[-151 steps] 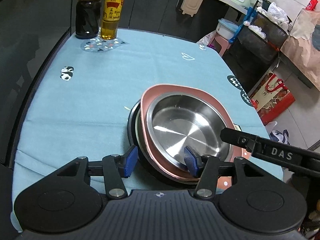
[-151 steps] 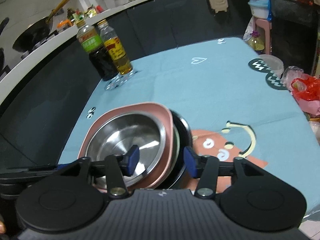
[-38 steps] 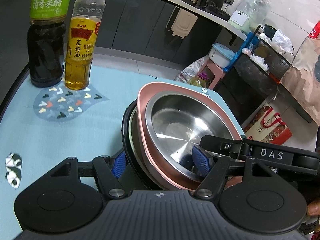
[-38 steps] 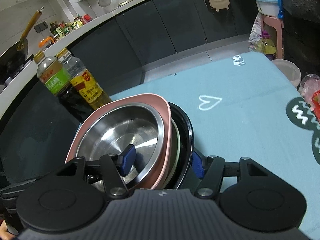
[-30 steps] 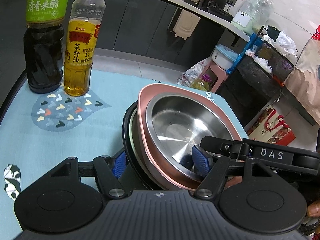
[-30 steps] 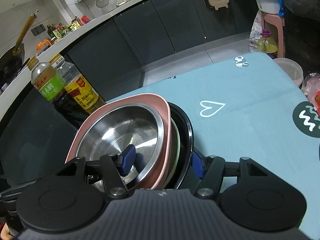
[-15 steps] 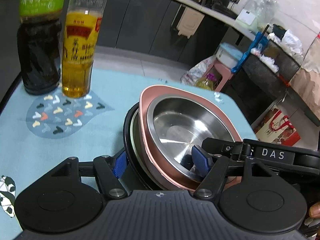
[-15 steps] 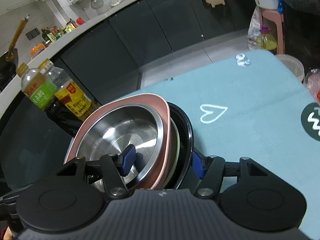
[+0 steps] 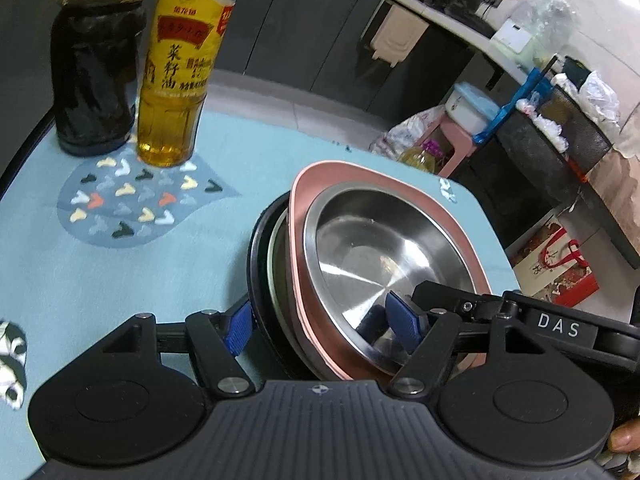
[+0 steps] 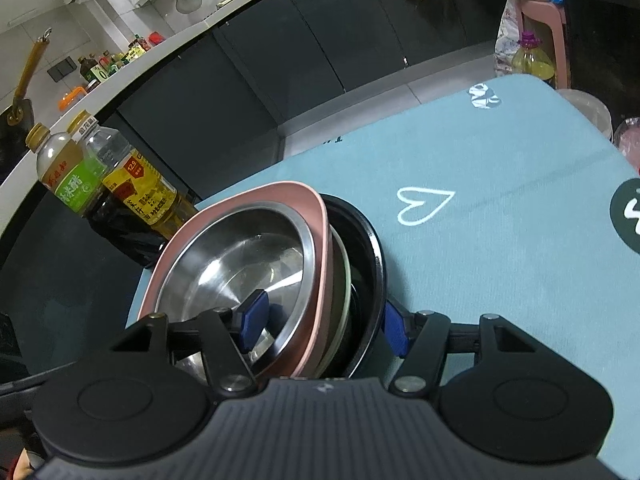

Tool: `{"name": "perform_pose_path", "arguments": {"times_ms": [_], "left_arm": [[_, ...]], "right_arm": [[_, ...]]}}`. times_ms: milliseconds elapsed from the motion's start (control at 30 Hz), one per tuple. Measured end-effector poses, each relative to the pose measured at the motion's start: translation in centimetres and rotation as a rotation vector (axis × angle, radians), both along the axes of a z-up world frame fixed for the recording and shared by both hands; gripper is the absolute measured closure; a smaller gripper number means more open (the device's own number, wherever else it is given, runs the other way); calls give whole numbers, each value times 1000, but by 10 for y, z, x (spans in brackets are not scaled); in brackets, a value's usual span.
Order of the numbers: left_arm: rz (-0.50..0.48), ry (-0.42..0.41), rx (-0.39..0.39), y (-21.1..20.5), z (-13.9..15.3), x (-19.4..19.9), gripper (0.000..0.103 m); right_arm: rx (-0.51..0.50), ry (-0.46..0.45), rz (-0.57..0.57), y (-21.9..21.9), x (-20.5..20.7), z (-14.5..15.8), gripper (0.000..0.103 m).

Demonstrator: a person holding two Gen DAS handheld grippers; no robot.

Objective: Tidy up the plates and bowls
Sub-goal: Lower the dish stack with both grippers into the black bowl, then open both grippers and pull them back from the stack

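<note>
A stack of dishes sits between both grippers: a steel bowl (image 9: 372, 252) in a pink plate (image 9: 304, 176), over a pale plate (image 9: 276, 256) and a black bowl (image 9: 256, 264). My left gripper (image 9: 320, 322) straddles the stack's near rim, one blue pad against the black bowl's outer wall and the other inside the steel bowl; its jaws are opening slightly. My right gripper (image 10: 324, 325) grips the opposite side the same way, one pad in the steel bowl (image 10: 240, 264), one outside the black bowl (image 10: 372, 248). Whether the stack rests on the table is unclear.
A dark vinegar bottle (image 9: 96, 80) and a yellow oil bottle (image 9: 176, 80) stand close beyond the stack at the far left of the light blue tablecloth (image 9: 100, 272). The table's far edge (image 9: 460, 192) lies just past the stack. Black cabinets and floor clutter are behind.
The stack has stayed between both pairs of jaws while both hands shifted slightly; the two bottles now loom larger and closer in the left wrist view.
</note>
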State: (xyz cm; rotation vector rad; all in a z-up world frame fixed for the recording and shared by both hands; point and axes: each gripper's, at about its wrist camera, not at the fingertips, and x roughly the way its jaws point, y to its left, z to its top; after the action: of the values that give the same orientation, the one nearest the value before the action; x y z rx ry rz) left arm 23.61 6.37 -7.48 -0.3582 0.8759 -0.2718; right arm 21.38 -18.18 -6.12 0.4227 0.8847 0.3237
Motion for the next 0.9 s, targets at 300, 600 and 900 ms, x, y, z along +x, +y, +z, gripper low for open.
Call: {"name": "perform_pose_path", "arguments": {"times_ms": [300,600,900], "left_arm": [[4,2,64,-2,10,-12,38],[8,-125,63,2,40,-41,38],[-13,-254,116,-7,64,-83,38]], "right_arm": [[-27,-16,-1,3,-11,5,43],[-60,-64,-14,0,-29,19,43],[-60,-103,-27,-3,-53,38,43]]}}
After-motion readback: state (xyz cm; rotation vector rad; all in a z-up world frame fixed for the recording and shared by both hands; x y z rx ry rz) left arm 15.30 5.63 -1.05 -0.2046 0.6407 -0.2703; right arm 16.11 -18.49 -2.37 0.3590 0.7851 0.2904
